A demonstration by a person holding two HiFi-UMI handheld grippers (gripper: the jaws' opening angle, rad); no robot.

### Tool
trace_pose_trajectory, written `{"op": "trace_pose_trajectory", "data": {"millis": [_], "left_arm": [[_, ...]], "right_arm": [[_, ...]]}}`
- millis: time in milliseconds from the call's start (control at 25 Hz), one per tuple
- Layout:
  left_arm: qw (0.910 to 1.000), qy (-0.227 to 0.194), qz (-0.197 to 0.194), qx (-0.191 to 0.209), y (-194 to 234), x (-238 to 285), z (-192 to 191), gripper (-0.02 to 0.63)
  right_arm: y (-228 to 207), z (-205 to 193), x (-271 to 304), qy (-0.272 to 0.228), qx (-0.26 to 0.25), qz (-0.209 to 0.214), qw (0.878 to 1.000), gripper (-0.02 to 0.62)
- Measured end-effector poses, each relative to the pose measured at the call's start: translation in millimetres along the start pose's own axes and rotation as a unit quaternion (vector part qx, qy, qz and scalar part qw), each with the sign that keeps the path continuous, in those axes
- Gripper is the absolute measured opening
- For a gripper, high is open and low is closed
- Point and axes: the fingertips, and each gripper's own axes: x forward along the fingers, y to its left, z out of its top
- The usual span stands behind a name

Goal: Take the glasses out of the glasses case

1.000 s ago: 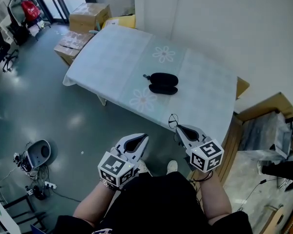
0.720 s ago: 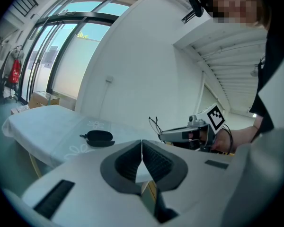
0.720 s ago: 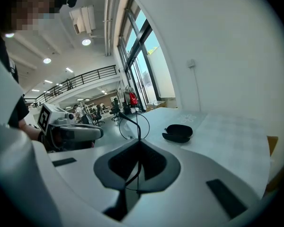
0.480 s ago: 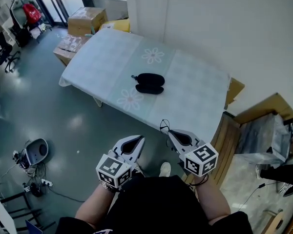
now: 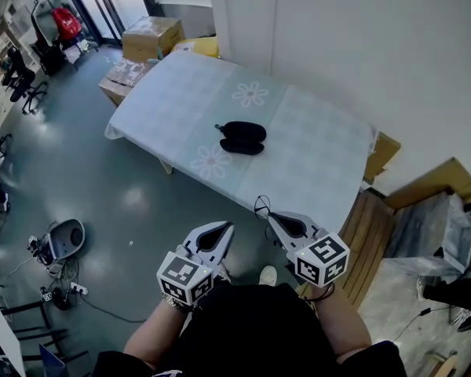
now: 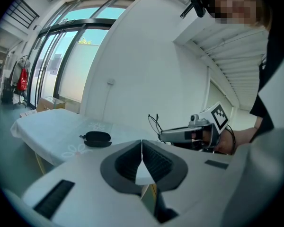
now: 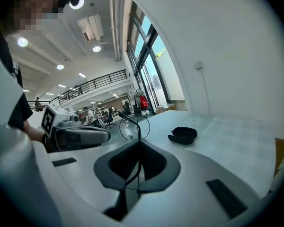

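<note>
Right gripper (image 7: 139, 141) jaws pinch wire-rimmed glasses (image 7: 139, 132) jutting past their tips; left gripper (image 6: 142, 141) jaws meet on nothing; black glasses case (image 5: 242, 137) lies well ahead of both

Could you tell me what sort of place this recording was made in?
Probably an open workshop or lab hall, not a home: cardboard boxes by the table, office chairs at the edge, and cables on the floor.
</note>
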Motion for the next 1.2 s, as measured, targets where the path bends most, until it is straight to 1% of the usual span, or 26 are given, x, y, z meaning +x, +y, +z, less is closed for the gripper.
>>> {"op": "trace_pose_trajectory", "data": {"millis": [280, 480, 840, 1200], "left_arm": [[0.9999, 0.001, 0.012, 0.007, -2.8, -0.9, 5.1, 0.029], [0.9999, 0.005, 0.015, 0.003, -2.8, -0.5, 2.0, 0.029], [0.9999, 0.007, 0.015, -0.003, -0.4, 4.1, 0.4, 0.029], [0.9999, 0.007, 0.015, 0.0, -1.1, 6.6, 0.8, 0.029]], "right_arm": [[2.0, 0.8, 0.2, -0.004, 0.0, 0.016, 1.0, 0.025], [3.4, -0.9, 1.4, -0.002, 0.002, 0.022, 1.0, 0.025], [0.4, -3.8, 3.4, 0.005, 0.004, 0.022, 1.0, 0.025], [-2.1, -2.3, 3.3, 0.004, 0.003, 0.024, 1.0, 0.025]]}}
